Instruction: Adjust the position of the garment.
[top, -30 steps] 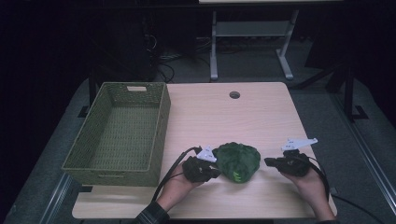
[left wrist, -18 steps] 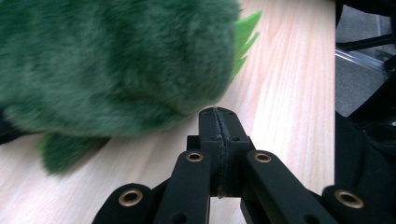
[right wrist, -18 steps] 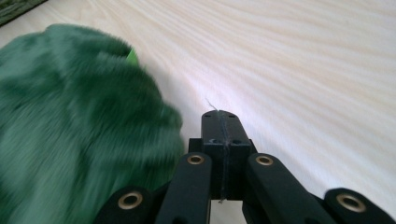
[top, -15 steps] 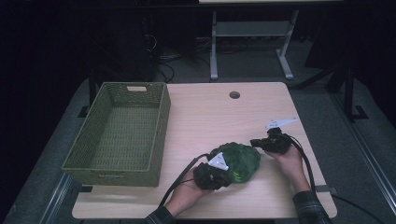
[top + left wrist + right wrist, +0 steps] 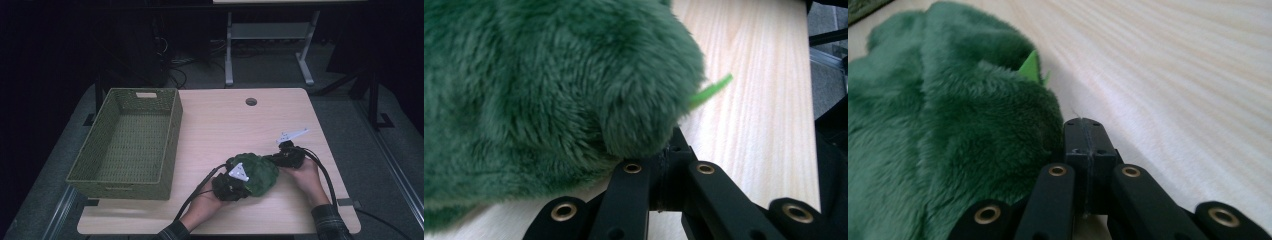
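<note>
A fluffy green plush toy (image 5: 254, 170) lies on the wooden table (image 5: 225, 125) near its front edge. My left gripper (image 5: 238, 187) is at the toy's near left side. In the left gripper view its jaws (image 5: 670, 149) are shut together, with the plush toy (image 5: 549, 90) bulging over their tips. My right gripper (image 5: 275, 159) is at the toy's right side. In the right gripper view its shut jaws (image 5: 1083, 131) rest beside the plush toy (image 5: 948, 130), touching the fur. A bright green felt piece (image 5: 1031, 66) sticks out of the toy.
A woven green basket (image 5: 169, 145) stands on the left half of the table, nothing inside it. A round cable hole (image 5: 251, 101) sits near the table's far edge. Black cables (image 5: 200, 192) trail from both grippers toward the front edge.
The right gripper has moved left and farther from me, up against the toy's right side. The left gripper has shifted slightly right along the toy's near side.
</note>
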{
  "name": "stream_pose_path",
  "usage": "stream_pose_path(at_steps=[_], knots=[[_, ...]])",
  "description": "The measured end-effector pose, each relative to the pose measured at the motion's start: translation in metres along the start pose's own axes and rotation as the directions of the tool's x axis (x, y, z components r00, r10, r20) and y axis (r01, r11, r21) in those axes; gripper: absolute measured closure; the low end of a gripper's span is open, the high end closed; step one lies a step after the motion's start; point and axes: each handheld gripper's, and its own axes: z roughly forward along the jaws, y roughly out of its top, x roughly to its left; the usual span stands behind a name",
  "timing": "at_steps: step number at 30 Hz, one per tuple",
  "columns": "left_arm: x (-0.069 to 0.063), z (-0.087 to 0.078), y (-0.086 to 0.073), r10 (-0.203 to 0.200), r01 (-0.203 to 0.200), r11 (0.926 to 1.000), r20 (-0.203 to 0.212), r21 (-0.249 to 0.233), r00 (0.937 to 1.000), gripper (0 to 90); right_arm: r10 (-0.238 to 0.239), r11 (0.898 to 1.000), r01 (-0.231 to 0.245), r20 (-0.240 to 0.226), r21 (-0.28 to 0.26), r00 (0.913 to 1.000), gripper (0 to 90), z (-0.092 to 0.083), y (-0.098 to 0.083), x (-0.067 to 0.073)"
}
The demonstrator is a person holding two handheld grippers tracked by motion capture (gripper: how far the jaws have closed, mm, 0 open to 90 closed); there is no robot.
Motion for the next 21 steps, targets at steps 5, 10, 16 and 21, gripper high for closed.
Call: stream_pose_path(at_steps=[5, 10, 16, 21], knots=[[0.007, -0.007, -0.005, -0.010, 0.010, 0.9999, -0.018, 0.005, 0.9998, 89.8, -0.016, 1.000, 0.016, 0.001, 0.009, 0.9999, 90.0, -0.004, -0.006, 0.008], [0.016, -0.014, -0.010, -0.020, 0.020, 0.9998, -0.044, 0.008, 0.9988, 89.7, -0.021, 1.000, 0.021, 0.001, 0.020, 0.9998, 90.0, -0.009, -0.010, 0.016], [0.027, -0.022, -0.015, -0.044, 0.044, 0.9990, -0.070, -0.001, 0.9966, 89.8, -0.023, 0.999, 0.023, -0.007, 0.030, 0.9997, 90.0, -0.011, -0.018, 0.024], [0.034, -0.027, -0.018, -0.047, 0.047, 0.9989, -0.081, 0.005, 0.9956, 89.7, -0.023, 0.999, 0.023, -0.016, 0.035, 0.9996, 90.0, -0.014, -0.025, 0.033]])
